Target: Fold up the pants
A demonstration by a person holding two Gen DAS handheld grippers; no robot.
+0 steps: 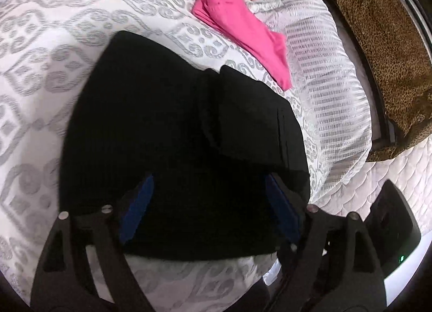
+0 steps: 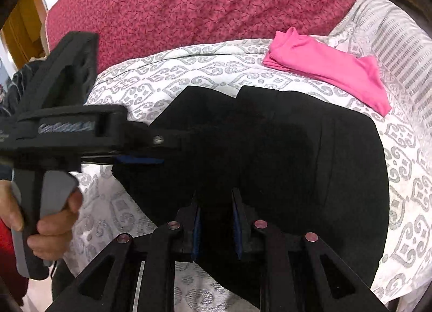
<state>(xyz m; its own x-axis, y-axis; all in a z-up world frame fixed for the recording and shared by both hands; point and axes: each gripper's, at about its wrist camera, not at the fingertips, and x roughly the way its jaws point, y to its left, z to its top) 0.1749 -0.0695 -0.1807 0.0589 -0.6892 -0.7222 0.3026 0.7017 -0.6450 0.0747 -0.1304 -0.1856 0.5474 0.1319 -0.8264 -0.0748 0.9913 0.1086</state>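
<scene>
Black pants (image 1: 167, 128) lie folded into a compact block on a white bedspread with grey scroll pattern (image 1: 54, 42); they also fill the middle of the right wrist view (image 2: 297, 155). My left gripper (image 1: 210, 185) hovers over the near part of the pants with its blue-padded jaws wide apart and nothing between them. It shows from the side in the right wrist view (image 2: 162, 150), held by a hand. My right gripper (image 2: 216, 198) is low over the pants' near edge, jaws a narrow gap apart, empty.
A folded pink garment (image 1: 243, 28) lies beyond the pants, also in the right wrist view (image 2: 329, 69). A dark red blanket (image 2: 202, 1) lies at the back. A leopard-print cloth (image 1: 386, 55) hangs at the right beside a striped pillow (image 1: 332, 96).
</scene>
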